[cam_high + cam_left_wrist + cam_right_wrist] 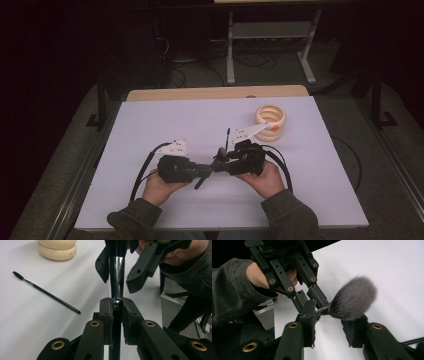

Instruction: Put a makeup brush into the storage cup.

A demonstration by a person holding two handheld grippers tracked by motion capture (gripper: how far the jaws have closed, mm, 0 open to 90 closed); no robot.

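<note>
Two grippers are being brought together above the surface [150, 125]: the left gripper's [116, 305] fingers are pinching the powder brush [352, 301] handle, the right gripper's [329, 323] fingers are spread around its bristles, which risk being crushed.

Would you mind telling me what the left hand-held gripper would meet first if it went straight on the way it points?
Probably the right hand-held gripper, whose jaws straddle the makeup brush that the left hand-held gripper holds, directly ahead.
</note>
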